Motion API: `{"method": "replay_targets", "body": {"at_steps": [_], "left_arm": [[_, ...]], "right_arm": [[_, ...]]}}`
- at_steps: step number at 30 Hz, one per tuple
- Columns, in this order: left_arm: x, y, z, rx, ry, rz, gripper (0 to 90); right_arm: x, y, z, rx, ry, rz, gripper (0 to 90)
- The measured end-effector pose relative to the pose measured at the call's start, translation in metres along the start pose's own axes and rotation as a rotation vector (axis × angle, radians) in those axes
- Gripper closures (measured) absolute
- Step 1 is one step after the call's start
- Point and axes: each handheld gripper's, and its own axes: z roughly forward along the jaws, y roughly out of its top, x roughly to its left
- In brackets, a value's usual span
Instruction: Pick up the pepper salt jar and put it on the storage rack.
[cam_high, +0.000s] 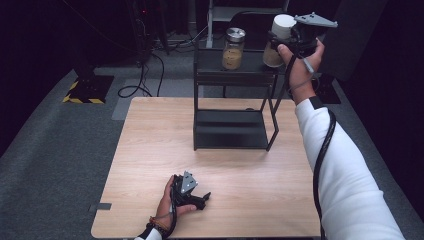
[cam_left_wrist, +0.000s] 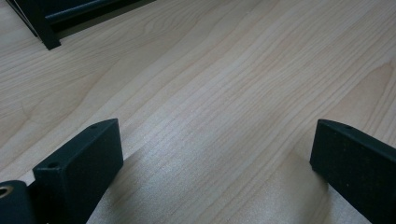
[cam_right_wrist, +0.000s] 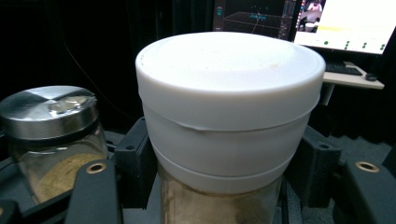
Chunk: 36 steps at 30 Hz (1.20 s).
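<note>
Gripping the white-lidded jar (cam_right_wrist: 229, 126) over the black rack's (cam_high: 230, 72) top shelf, the right gripper (cam_high: 280, 42) hid its glass body, while the left gripper (cam_high: 192, 192) rested wide open on the table (cam_high: 150, 150).

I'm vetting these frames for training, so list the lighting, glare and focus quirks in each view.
High view: the wooden table is evenly lit, the room behind nearly black. Left gripper view: a soft sheen on the wood between the open left gripper, whose near jaws look blurred. Right gripper view: the white-lidded jar held by the right gripper is bright and sharp, the monitor behind washed out.
</note>
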Motion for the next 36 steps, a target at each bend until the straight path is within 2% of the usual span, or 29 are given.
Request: {"method": "replay_targets", "body": {"at_steps": [17,22,25,27,29,32,34,36], "left_arm": [[0.000,0.000,0.000,0.000,-0.003,0.002,2.4],[0.000,0.000,0.000,0.000,-0.003,0.002,2.4],[0.000,0.000,0.000,0.000,-0.003,0.002,2.4],[0.000,0.000,0.000,0.000,-0.003,0.002,2.4],[0.000,0.000,0.000,0.000,-0.003,0.002,2.4],[0.001,0.000,0.000,0.000,-0.003,0.002,2.4],[0.001,0.000,0.000,0.000,-0.003,0.002,2.4],[0.001,0.000,0.000,0.000,-0.003,0.002,2.4]], "right_arm": [[-0.005,-0.006,0.017,0.040,-0.014,0.021,35.2],[-0.003,-0.008,0.017,0.032,-0.013,-0.003,35.2],[-0.003,-0.010,0.017,0.025,-0.013,-0.001,35.1],[-0.005,-0.013,0.017,0.018,-0.009,0.021,34.8],[-0.006,-0.016,0.017,0.010,-0.002,0.007,34.3],[-0.009,-0.014,0.019,0.033,0.016,-0.004,28.4],[-0.007,-0.017,0.016,0.021,0.004,-0.018,27.7],[-0.005,-0.020,0.015,0.007,-0.009,-0.026,23.1]]}}
